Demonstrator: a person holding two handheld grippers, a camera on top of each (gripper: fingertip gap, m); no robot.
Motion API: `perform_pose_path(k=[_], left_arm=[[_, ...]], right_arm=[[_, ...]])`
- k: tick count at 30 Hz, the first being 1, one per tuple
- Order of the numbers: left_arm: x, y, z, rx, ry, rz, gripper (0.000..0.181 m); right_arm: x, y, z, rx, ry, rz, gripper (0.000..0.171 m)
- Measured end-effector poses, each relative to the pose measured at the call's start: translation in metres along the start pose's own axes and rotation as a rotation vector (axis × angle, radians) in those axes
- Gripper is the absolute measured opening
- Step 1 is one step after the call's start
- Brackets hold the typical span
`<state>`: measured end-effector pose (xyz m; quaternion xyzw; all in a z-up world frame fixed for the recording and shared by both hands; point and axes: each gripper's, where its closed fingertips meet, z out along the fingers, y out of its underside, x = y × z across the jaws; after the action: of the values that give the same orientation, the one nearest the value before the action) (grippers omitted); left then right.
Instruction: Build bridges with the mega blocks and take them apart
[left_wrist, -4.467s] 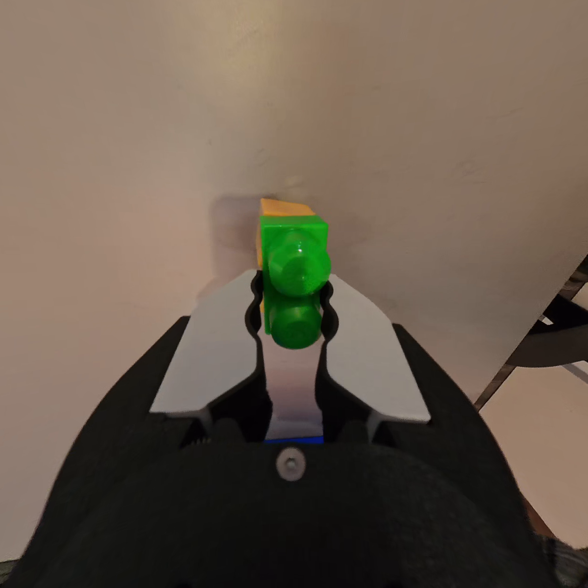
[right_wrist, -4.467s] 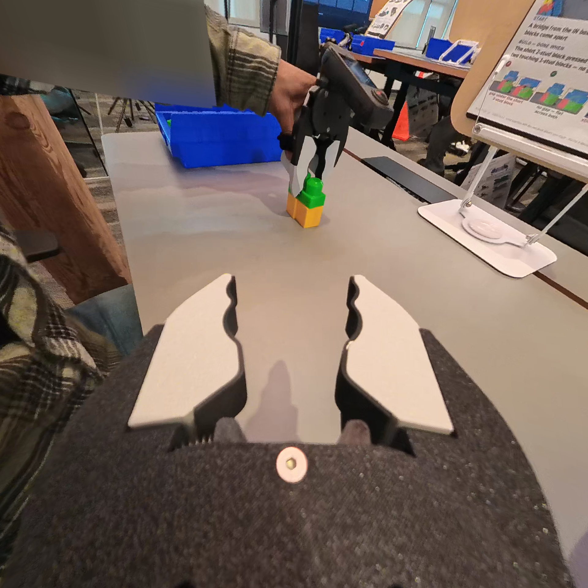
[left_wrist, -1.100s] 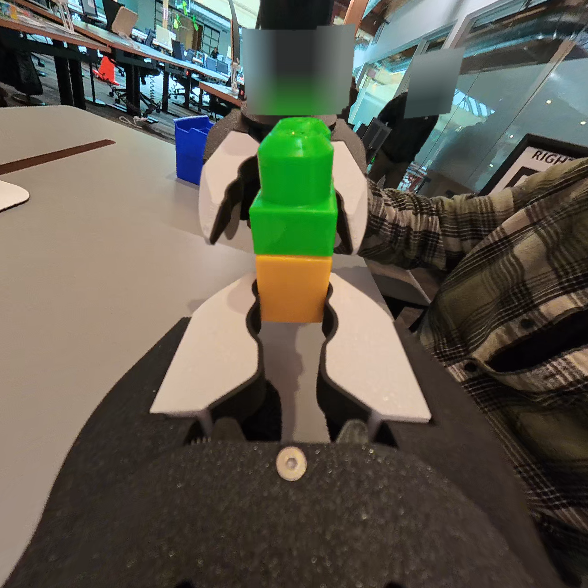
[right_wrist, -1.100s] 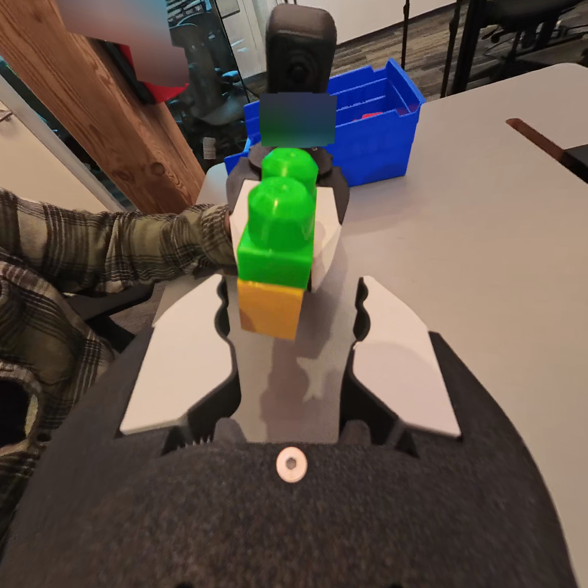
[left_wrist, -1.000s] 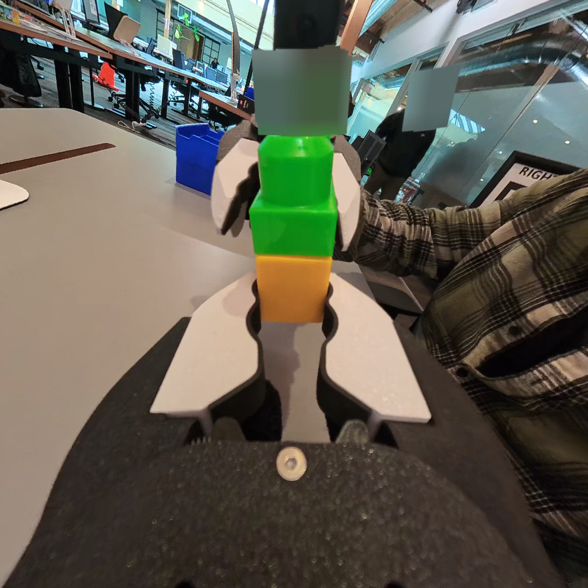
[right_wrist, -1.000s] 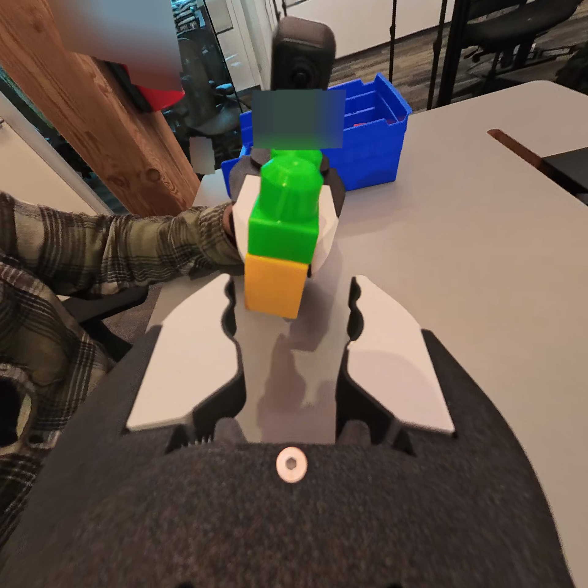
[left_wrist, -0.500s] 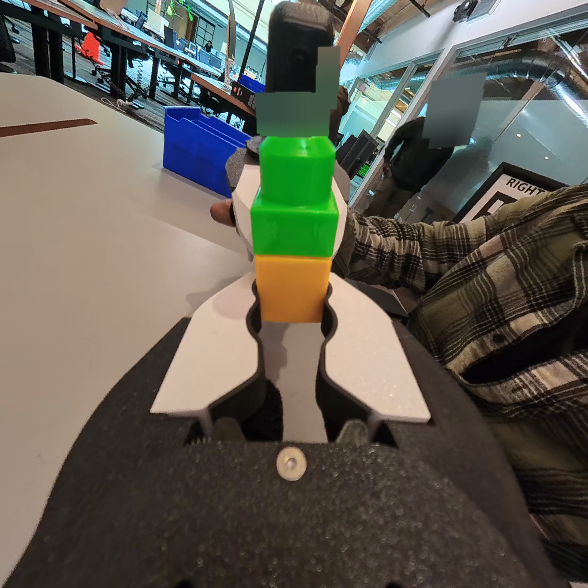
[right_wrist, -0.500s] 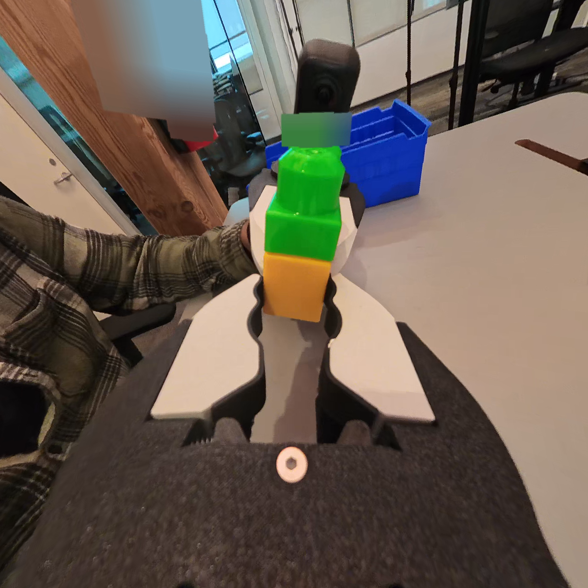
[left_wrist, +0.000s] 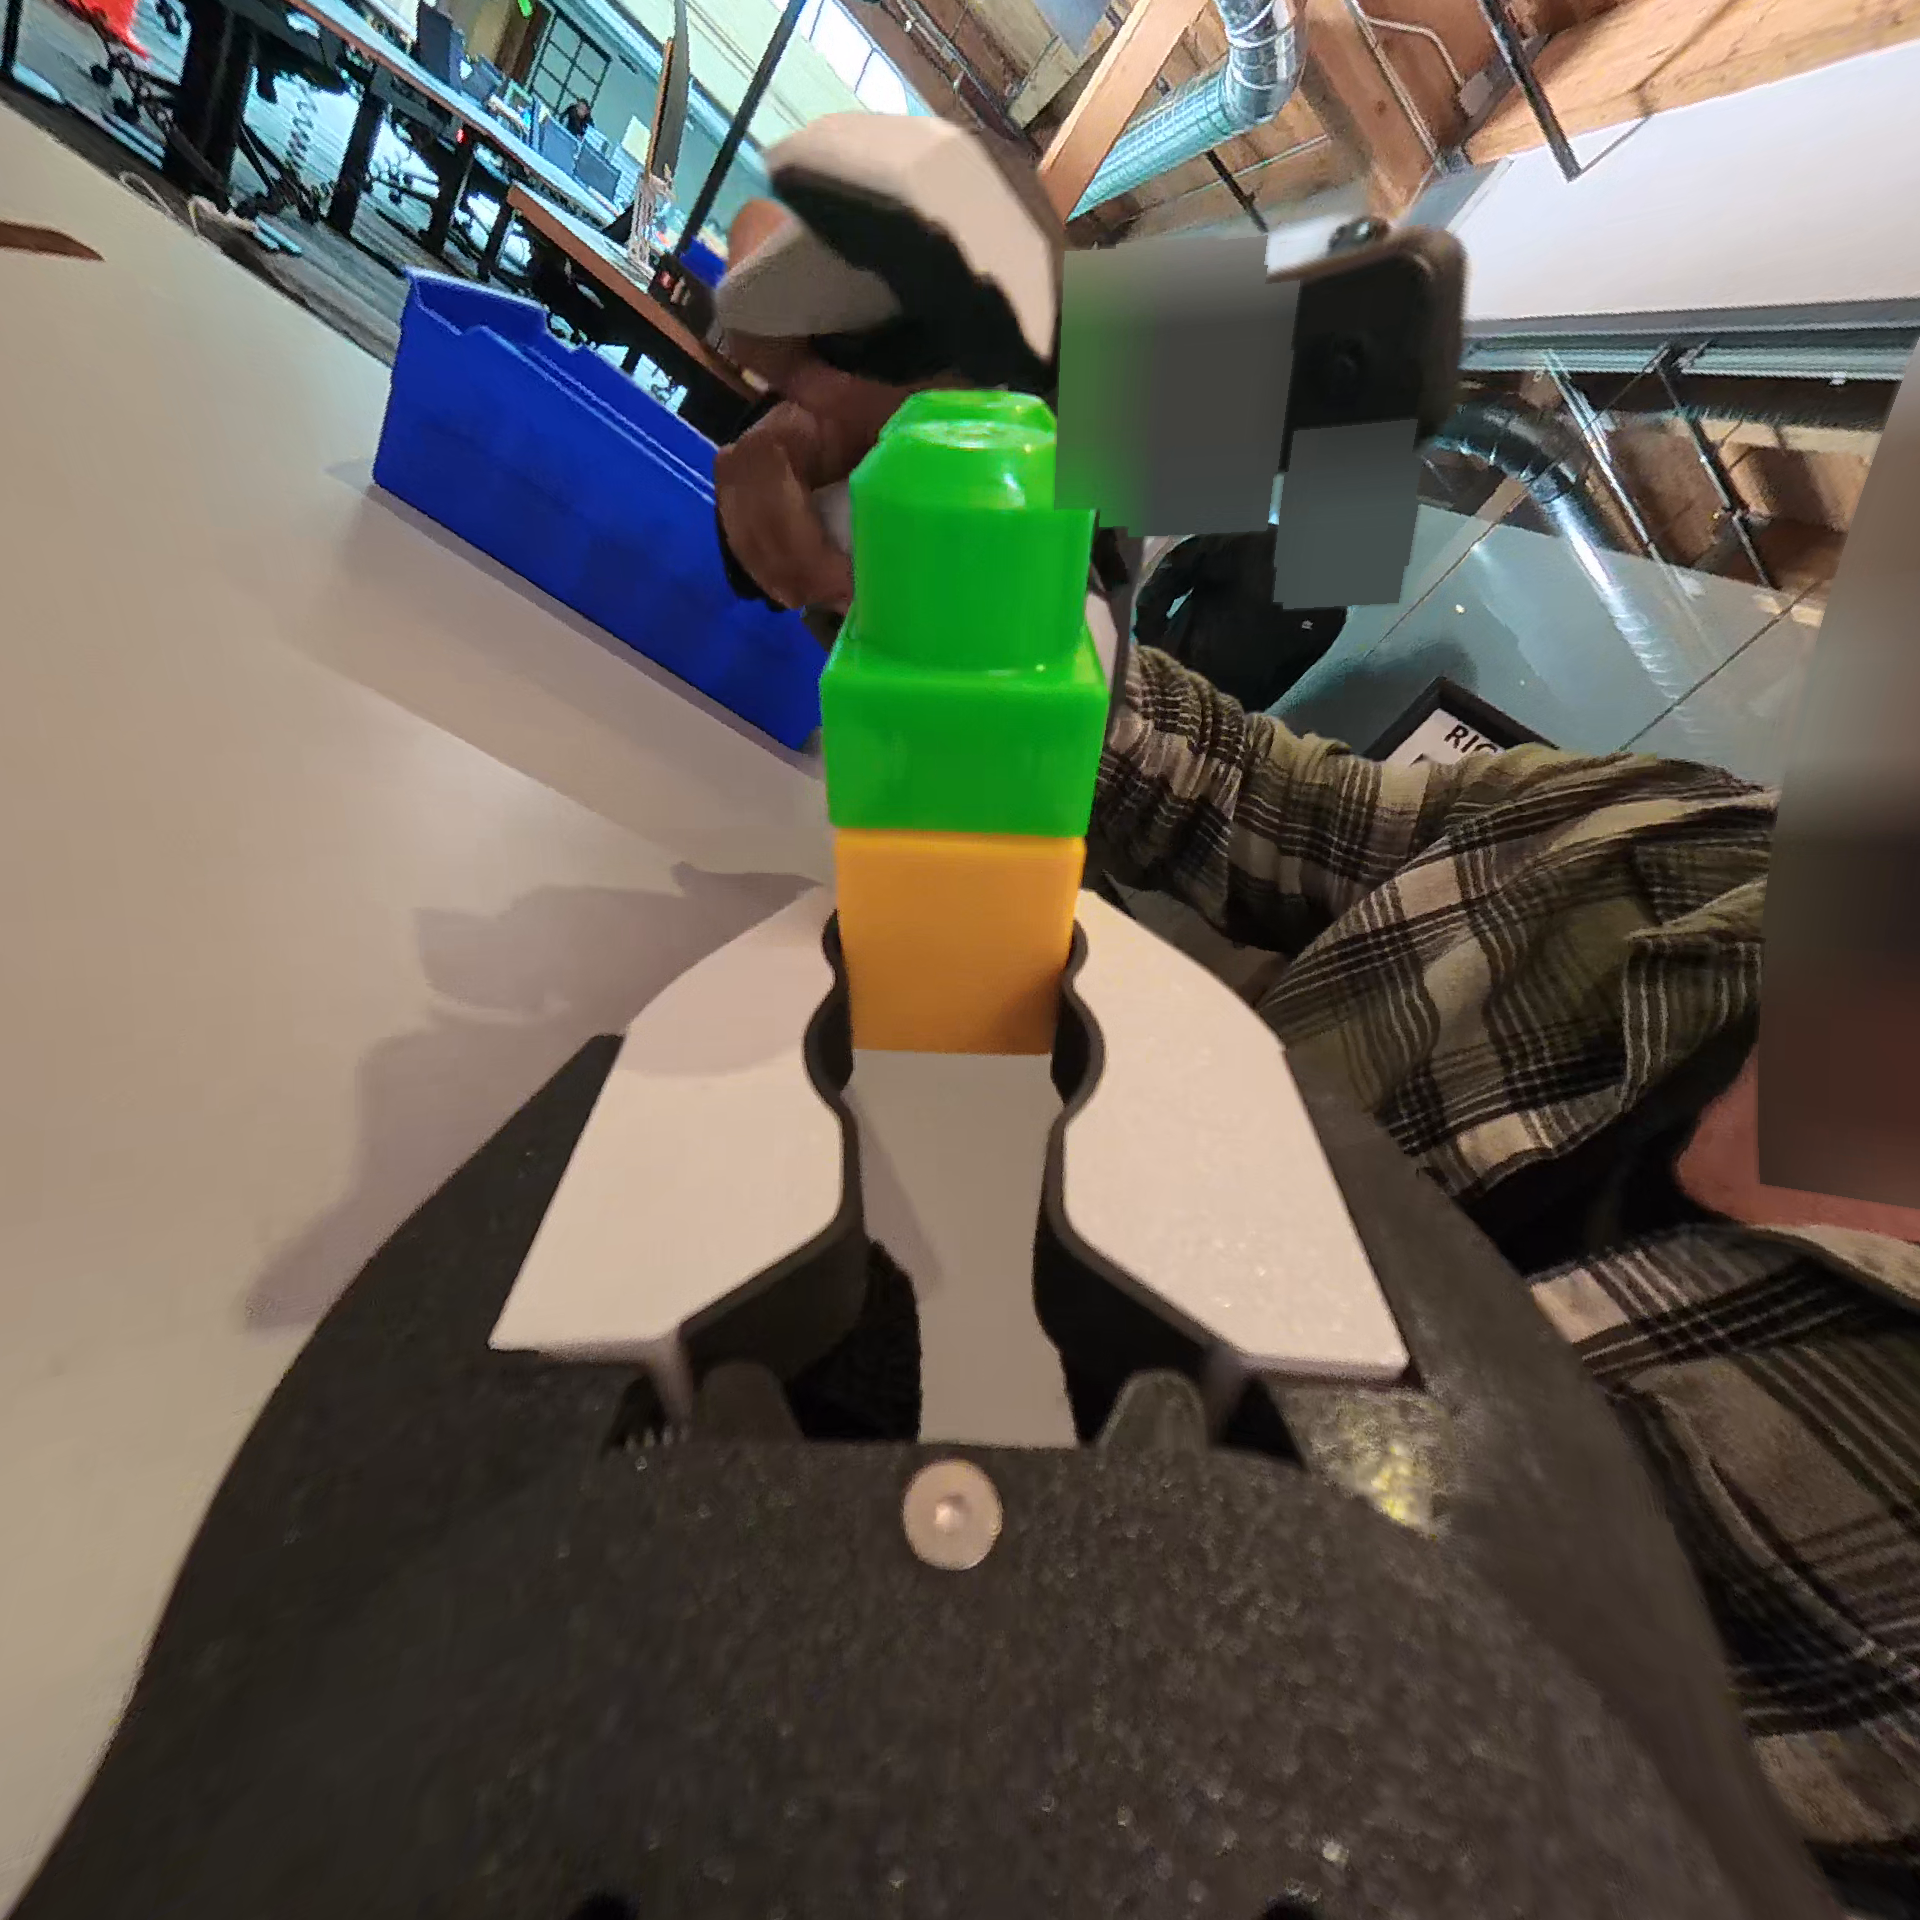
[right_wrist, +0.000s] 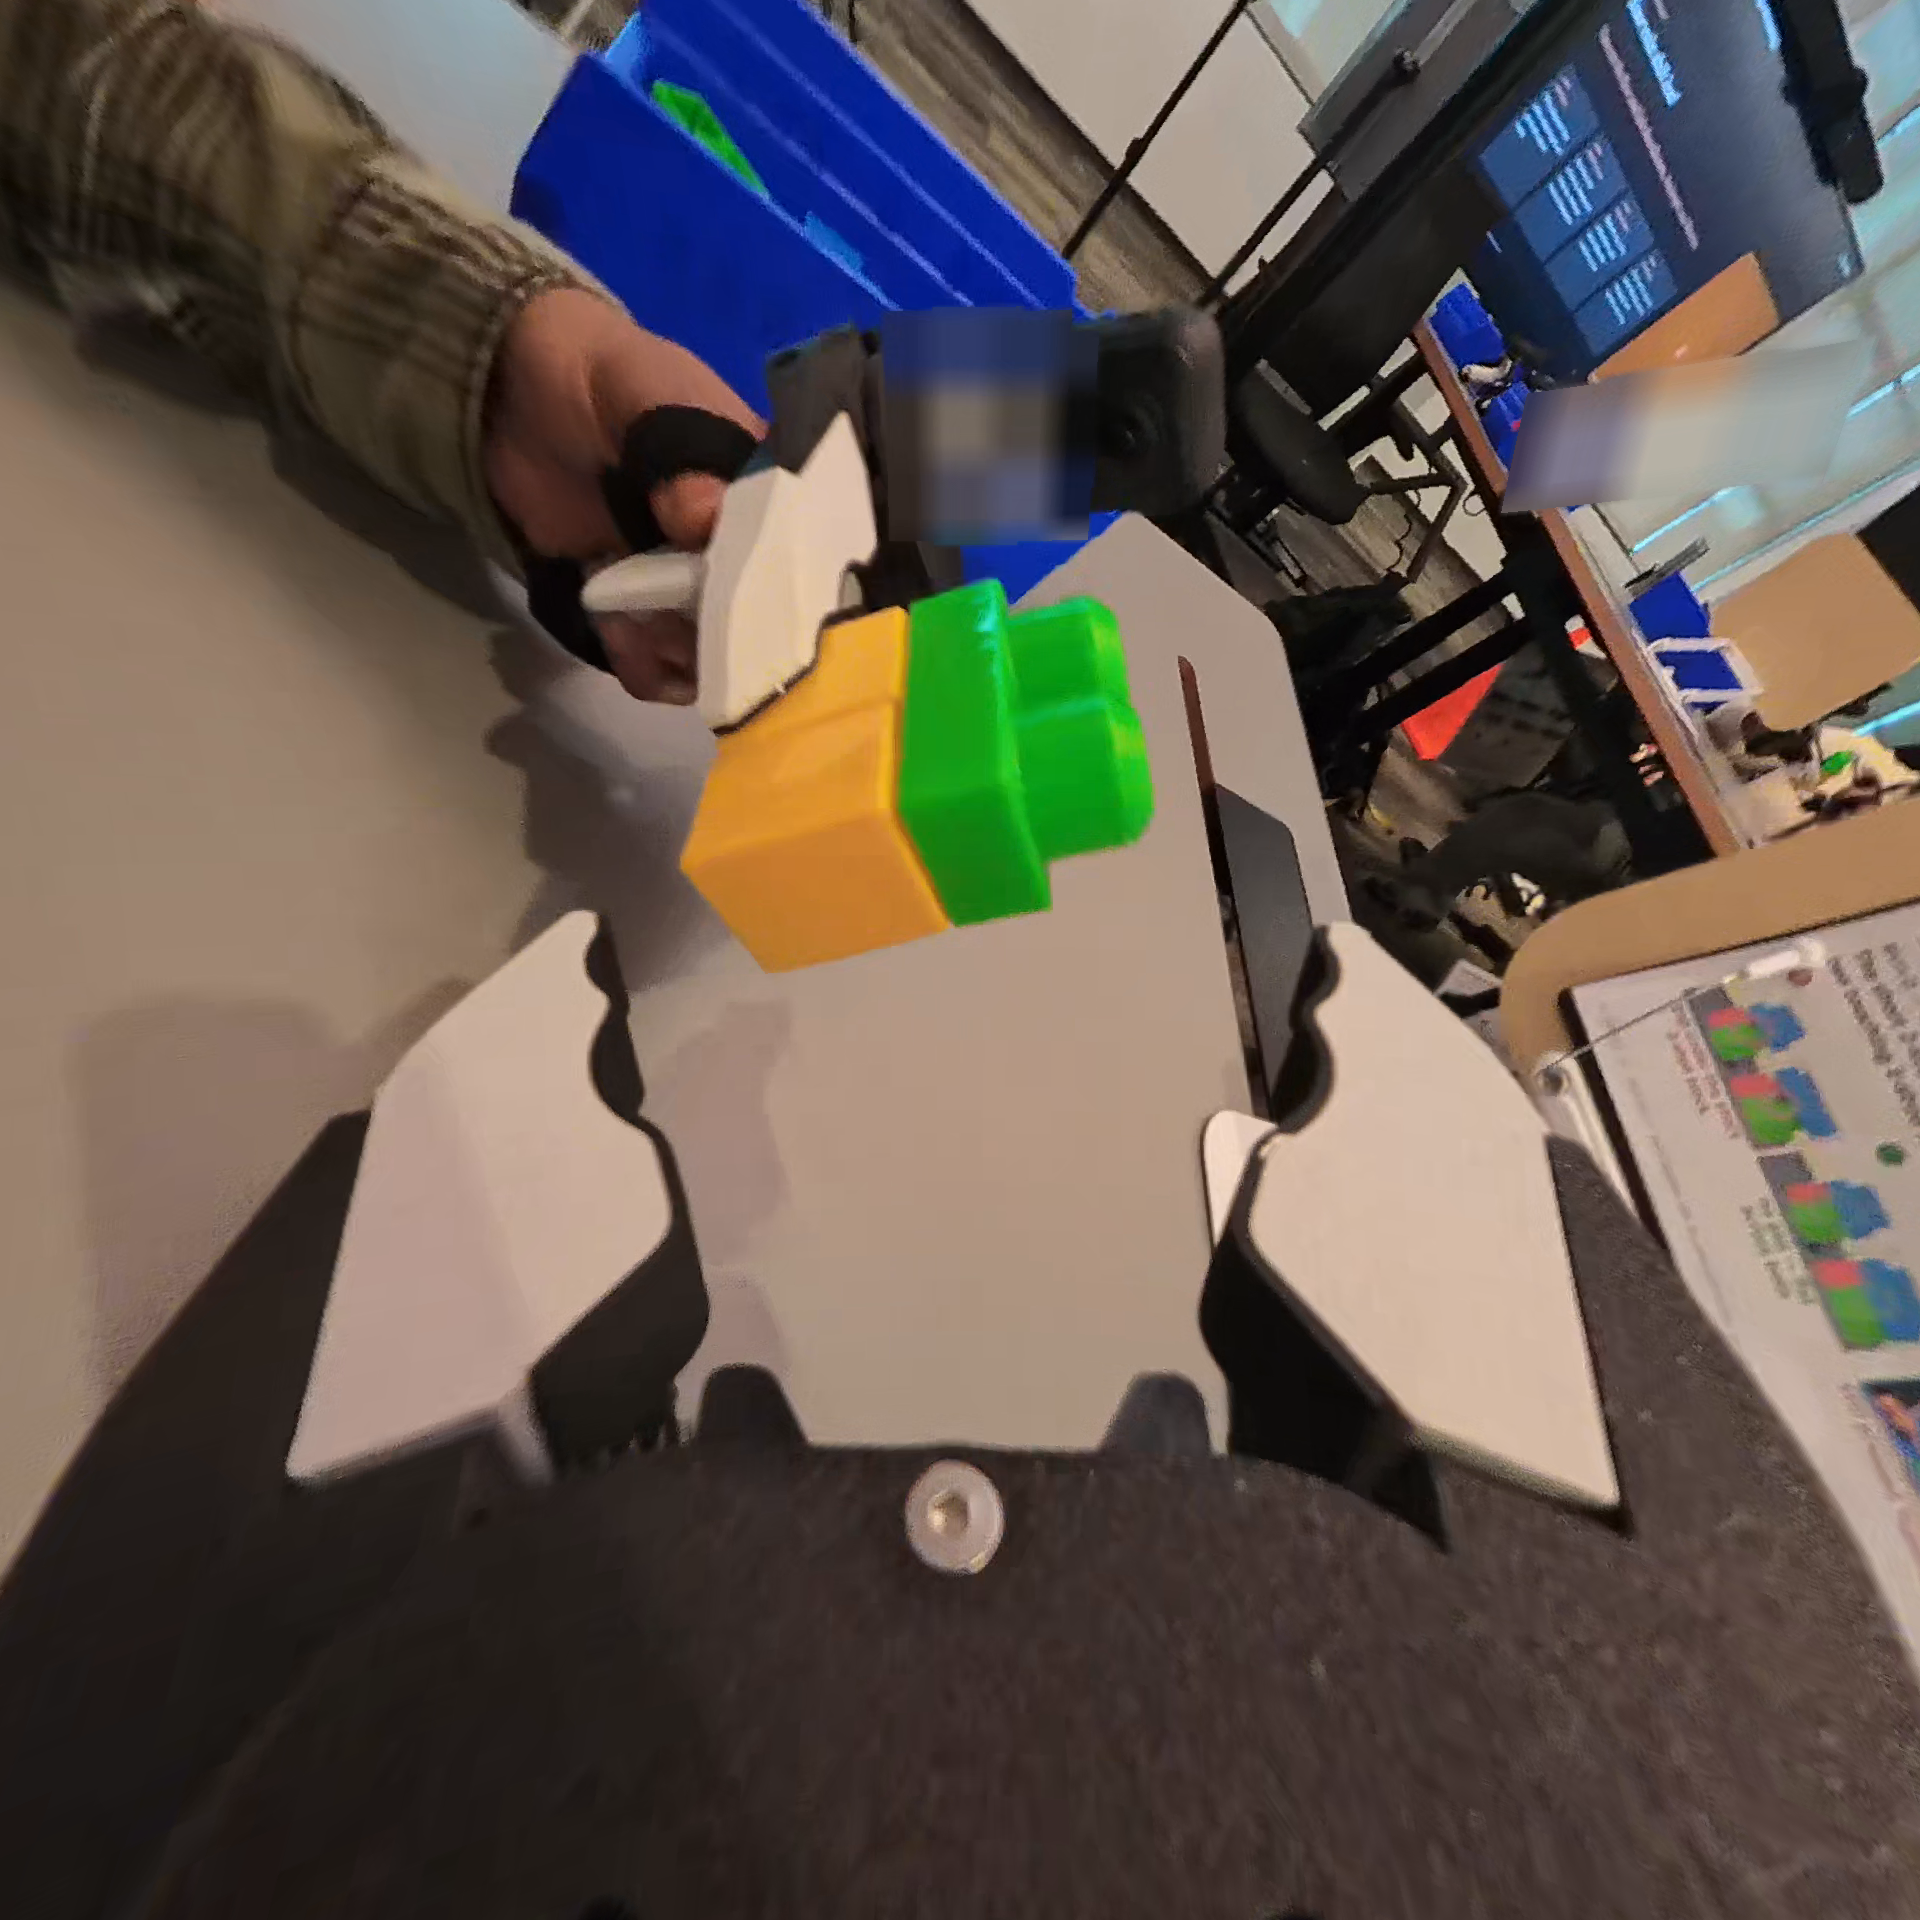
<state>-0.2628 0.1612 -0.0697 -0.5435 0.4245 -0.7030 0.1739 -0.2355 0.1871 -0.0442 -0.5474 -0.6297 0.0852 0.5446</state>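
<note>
My left gripper (left_wrist: 956, 961) is shut on an orange block (left_wrist: 956, 935) with a green two-stud block (left_wrist: 961, 665) pressed on top. It holds the pair above the grey table (left_wrist: 260, 727). In the right wrist view the same pair is tilted sideways, orange block (right_wrist: 810, 842) and green block (right_wrist: 1018, 748), pinched by the left gripper (right_wrist: 769, 603) in a person's hand. My right gripper (right_wrist: 961, 940) is open and empty, just short of the pair and not touching it. It also shows in the left wrist view (left_wrist: 894, 249), above and behind the blocks.
A blue bin (left_wrist: 551, 488) stands on the table behind the blocks and shows in the right wrist view (right_wrist: 790, 177) with blocks inside. A picture instruction sheet (right_wrist: 1766, 1195) lies at the right. A plaid sleeve (left_wrist: 1455, 914) reaches in from the right.
Half a second ago my right gripper was shut around the orange block too. It has let go, opened wide and drawn back. The left gripper keeps the joined pair, now tilted.
</note>
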Motion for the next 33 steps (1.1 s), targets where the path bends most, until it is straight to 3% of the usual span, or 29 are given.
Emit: perform_pose_path(k=[3, 12, 27, 33], left_arm=[[-0.002, -0.001, 0.002, 0.005, 0.005, -0.026, 0.035], [0.000, 0.005, 0.018, -0.041, 0.014, -0.045, 0.035], [-0.003, 0.020, 0.030, -0.143, -0.030, -0.070, 0.035], [0.003, 0.016, 0.037, -0.114, 0.007, -0.021, 0.037]], right_arm=[[-0.007, 0.001, 0.006, -0.050, -0.025, -0.071, 0.120], [-0.014, -0.006, 0.015, -0.011, -0.071, -0.065, 0.098], [-0.026, 0.007, 0.009, -0.056, -0.117, -0.034, 0.094], [-0.024, 0.002, -0.002, 0.005, -0.092, -0.041, 0.095]])
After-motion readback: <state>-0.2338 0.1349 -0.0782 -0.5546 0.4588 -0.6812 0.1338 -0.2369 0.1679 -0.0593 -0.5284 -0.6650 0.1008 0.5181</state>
